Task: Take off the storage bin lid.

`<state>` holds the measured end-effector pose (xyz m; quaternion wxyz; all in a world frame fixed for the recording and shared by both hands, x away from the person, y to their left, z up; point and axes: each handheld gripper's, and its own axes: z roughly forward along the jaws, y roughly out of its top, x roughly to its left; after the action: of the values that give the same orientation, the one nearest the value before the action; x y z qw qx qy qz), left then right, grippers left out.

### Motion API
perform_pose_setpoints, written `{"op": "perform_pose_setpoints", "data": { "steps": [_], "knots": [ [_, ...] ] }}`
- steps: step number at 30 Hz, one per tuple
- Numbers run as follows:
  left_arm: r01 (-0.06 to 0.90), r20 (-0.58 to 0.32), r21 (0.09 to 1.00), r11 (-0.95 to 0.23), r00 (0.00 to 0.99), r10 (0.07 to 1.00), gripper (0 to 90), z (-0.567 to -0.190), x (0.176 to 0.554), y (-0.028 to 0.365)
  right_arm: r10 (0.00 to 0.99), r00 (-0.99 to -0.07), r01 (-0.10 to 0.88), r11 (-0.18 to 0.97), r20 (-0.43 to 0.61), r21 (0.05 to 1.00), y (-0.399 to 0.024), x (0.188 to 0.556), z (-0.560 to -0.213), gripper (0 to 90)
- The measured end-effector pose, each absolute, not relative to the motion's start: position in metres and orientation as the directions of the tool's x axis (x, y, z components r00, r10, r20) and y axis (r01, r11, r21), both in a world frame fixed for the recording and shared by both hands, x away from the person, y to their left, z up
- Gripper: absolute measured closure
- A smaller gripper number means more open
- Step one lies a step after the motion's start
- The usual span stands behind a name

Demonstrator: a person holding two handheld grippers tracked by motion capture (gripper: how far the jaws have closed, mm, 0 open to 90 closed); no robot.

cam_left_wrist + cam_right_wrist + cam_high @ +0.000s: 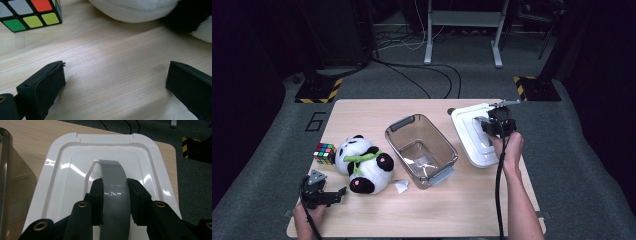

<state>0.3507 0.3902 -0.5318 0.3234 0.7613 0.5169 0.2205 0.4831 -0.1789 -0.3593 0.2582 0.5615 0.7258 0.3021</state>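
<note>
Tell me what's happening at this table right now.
A person works with a gripper in each hand. The right gripper is shut on the grey handle of a white lid, which sits at the table's right side beside an open clear bin. The left gripper rests open, low over the wood near a stuffed panda and a puzzle cube.
</note>
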Motion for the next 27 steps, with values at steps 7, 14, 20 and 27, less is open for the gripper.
{"op": "perform_pose_setpoints", "data": {
  "steps": [7, 14, 20, 27],
  "knots": [
    [0.645, 0.001, 0.72, -0.256, 0.368, 0.93, 2.0, -0.532, 0.351, 0.39, 0.977, -0.214, 0.679, 0.166, -0.024, 0.715, -0.185, 0.488, -0.374, 66.9],
    [0.644, 0.001, 0.72, -0.257, 0.368, 0.93, 2.0, -0.532, 0.351, 0.39, 0.981, -0.194, 0.702, 0.145, -0.009, 0.697, -0.191, 0.492, -0.39, 66.8],
    [0.645, 0.002, 0.72, -0.257, 0.368, 0.93, 2.0, -0.532, 0.351, 0.39, 0.986, -0.168, 0.715, 0.122, 0.0, 0.689, -0.194, 0.496, -0.403, 66.8],
    [0.644, 0.002, 0.72, -0.257, 0.369, 0.93, 2.0, -0.532, 0.351, 0.39, 0.989, -0.148, 0.731, 0.099, 0.015, 0.675, -0.196, 0.499, -0.419, 66.9]
  ]
}}
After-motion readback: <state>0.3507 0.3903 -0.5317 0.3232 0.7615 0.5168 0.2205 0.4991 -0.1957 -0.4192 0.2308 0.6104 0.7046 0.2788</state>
